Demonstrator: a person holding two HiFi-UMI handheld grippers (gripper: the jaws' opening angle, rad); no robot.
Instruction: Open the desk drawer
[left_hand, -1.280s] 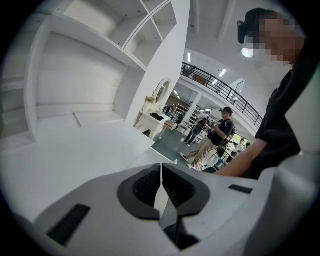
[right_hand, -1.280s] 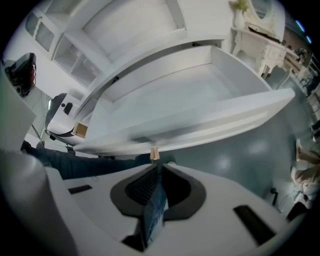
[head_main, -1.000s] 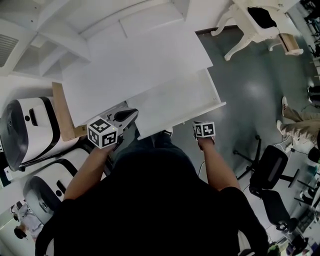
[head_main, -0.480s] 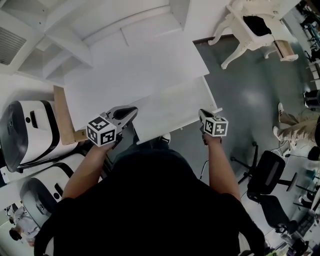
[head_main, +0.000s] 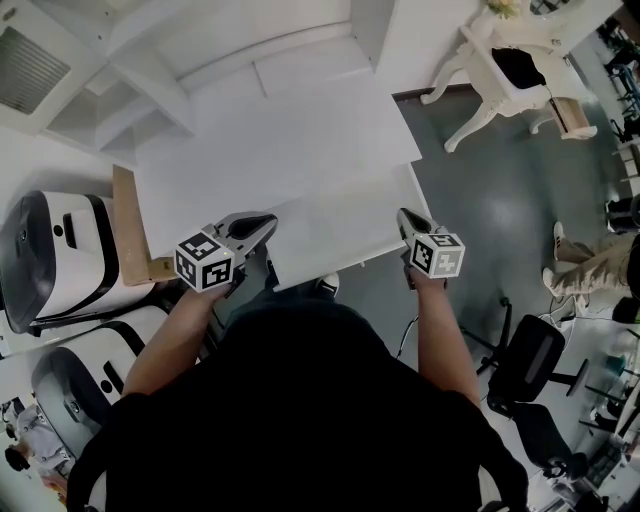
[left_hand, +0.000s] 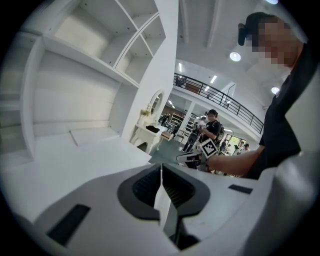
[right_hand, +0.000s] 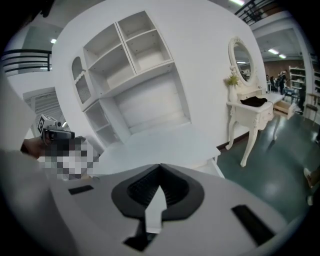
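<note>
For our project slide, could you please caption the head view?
Person above a white desk with its drawer pulled out, left gripper and right gripper both shut and empty, flanking it.

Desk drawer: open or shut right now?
Open: in the head view the drawer juts out beyond the front edge of the desk.

Left gripper (head_main: 266, 221) and right gripper (head_main: 404, 216) are both held out front, noses tilted slightly down. Jaws closed on both, nothing between them (pads meet flush in each gripper view). Left forearm (head_main: 172, 330) and right forearm (head_main: 440, 325) are bare and well apart.
</note>
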